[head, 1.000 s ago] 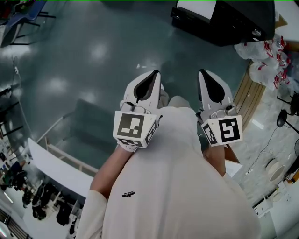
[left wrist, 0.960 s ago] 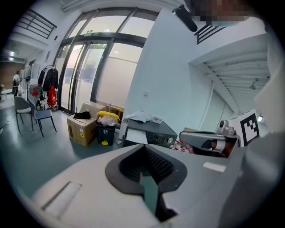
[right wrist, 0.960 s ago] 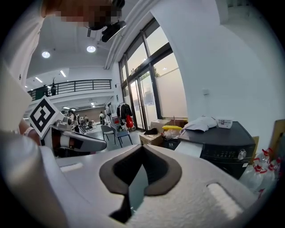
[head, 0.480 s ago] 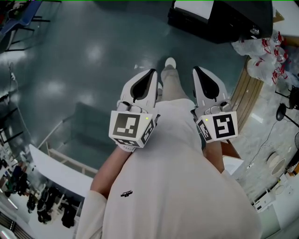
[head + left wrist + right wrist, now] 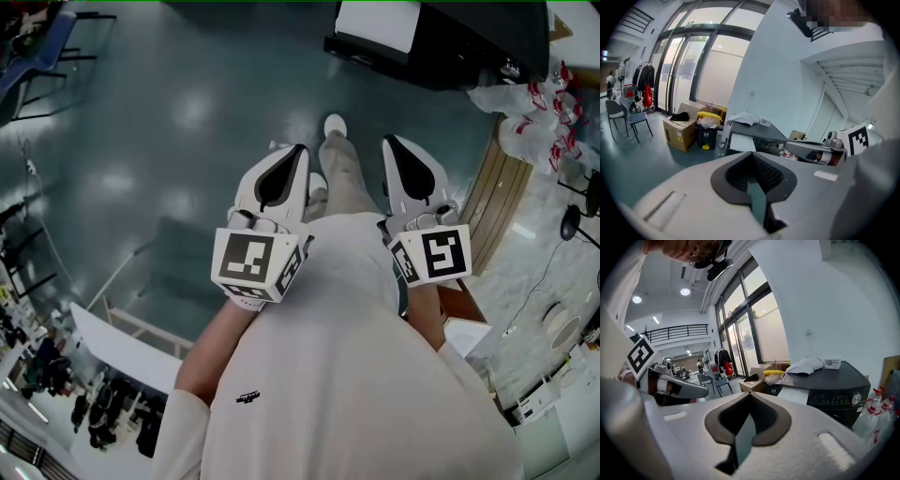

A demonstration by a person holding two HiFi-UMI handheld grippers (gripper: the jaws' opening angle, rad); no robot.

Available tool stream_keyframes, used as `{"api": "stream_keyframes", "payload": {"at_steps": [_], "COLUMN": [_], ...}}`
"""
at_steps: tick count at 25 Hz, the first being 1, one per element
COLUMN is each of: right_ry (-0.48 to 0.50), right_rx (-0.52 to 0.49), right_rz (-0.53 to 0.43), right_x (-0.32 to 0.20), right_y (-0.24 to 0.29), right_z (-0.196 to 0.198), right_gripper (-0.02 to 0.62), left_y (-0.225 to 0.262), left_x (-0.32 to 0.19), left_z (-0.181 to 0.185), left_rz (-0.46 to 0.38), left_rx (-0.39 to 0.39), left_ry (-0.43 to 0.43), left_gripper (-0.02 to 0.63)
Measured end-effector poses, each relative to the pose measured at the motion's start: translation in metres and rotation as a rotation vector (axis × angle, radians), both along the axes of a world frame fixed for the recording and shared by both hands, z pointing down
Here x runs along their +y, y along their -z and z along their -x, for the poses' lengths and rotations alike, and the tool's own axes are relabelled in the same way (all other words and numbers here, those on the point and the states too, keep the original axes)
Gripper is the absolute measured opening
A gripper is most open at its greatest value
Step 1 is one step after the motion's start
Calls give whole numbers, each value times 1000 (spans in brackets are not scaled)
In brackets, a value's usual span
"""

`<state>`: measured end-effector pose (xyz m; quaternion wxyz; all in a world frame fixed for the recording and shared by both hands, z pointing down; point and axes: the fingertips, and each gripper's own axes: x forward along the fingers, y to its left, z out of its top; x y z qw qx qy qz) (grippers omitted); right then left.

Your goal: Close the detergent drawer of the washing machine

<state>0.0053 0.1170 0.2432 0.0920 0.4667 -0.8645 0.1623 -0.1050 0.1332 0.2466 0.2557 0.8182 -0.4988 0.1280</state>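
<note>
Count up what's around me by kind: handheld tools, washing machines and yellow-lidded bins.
White handheld tools: 2 (left tool, right tool, both shut and empty)
Black washing machine: 1
Black bin with yellow lid: 1
Total: 4

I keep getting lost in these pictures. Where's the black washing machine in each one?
Head view: washing machine at the top right.
Left gripper view: washing machine near the centre.
Right gripper view: washing machine at right, mid-height.
Shared landmark: white panel on its front.
</note>
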Motion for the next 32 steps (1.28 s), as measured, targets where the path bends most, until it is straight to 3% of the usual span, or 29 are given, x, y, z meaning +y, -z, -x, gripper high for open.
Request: {"api": "stream_keyframes", "payload": {"at_steps": [7, 15, 24, 32], "right_ry": [-28, -41, 1, 14], "right_rx": [64, 25, 24, -11], "right_rz": [4, 12, 4, 14], "right_x": [-49, -111, -183, -200], "right_y": [-29, -39, -54, -53], "right_z": [-13, -18, -20, -13], "right_gripper": [2, 2, 2, 2], "left_y": [-6, -4, -12, -22], "left_x": [-41, -105, -170, -198], "left_z": [-20, -31, -32, -22], "left_rz": [24, 9, -3, 39], "left_rx": [-2, -39, -66, -76], "left_ry": [-28, -34, 42, 74], "left_gripper": [15, 15, 15, 15]}}
